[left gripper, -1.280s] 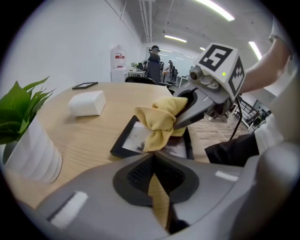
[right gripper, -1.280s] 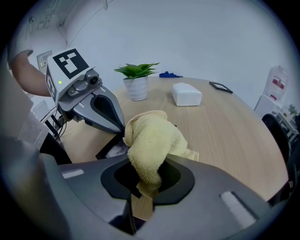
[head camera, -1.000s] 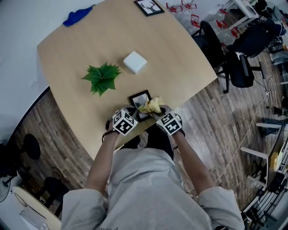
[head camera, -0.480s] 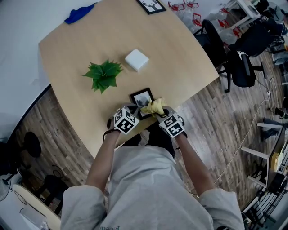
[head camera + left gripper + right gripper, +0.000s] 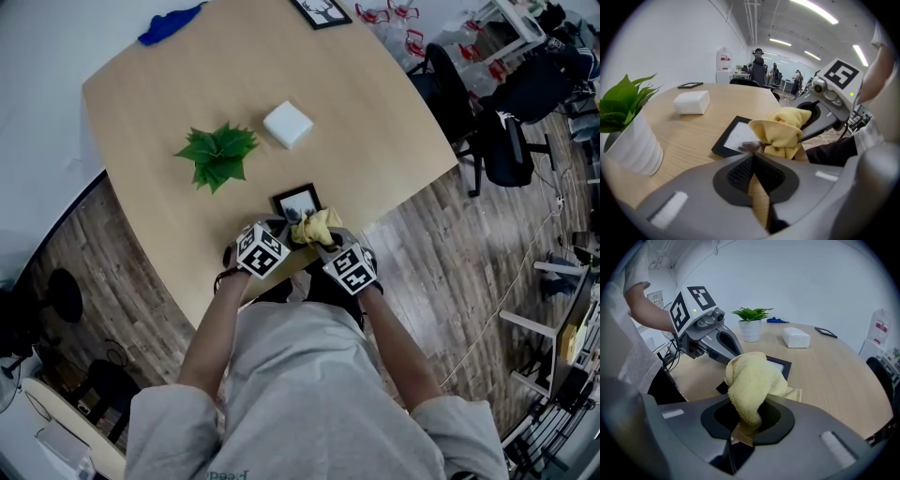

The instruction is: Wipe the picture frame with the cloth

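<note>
Head view: the black-rimmed picture frame lies flat by the rounded wooden table's near edge, with bare top beyond it.

Left gripper view: the left gripper's tongs are pressed together at the frame's near corner, perhaps nipping it.

Right gripper view: the right gripper pinches a bunched, nappy yellow cloth over the frame.

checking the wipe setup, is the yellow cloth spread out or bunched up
Bunched up: the yellow cloth is a wadded lump pinched in the right claw, at the black picture frame's near edge.
</note>
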`<state>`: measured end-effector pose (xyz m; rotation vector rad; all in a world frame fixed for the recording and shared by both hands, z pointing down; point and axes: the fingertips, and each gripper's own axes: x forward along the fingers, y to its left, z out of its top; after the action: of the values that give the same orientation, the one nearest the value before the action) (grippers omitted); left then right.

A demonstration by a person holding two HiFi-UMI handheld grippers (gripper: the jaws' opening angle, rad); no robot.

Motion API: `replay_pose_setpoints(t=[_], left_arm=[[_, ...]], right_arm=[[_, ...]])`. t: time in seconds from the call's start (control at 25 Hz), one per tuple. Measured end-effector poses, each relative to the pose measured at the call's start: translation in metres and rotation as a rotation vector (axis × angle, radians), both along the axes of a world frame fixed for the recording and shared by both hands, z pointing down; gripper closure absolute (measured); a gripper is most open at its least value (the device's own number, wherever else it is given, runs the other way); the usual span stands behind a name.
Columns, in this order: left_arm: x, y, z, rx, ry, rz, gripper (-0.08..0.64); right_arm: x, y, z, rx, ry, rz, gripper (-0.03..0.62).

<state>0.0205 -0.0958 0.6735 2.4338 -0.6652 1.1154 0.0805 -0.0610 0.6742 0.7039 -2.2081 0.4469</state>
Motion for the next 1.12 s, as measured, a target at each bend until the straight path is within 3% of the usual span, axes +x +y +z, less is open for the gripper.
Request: replay_pose_setpoints(t=[0.64,1.12], left_arm=[[0.001,0.001,-0.001,-0.021,-0.006,-0.011,0.508],[0.000,-0.001,-0.001,-0.033,0.008,-0.030,0.508]], right_arm=[[-0.013,-0.021,-0.003,-0.016,0.038,-0.041,0.537],[-0.017,-0.035,0.004,0.030,-0.009,0.016,0.537]])
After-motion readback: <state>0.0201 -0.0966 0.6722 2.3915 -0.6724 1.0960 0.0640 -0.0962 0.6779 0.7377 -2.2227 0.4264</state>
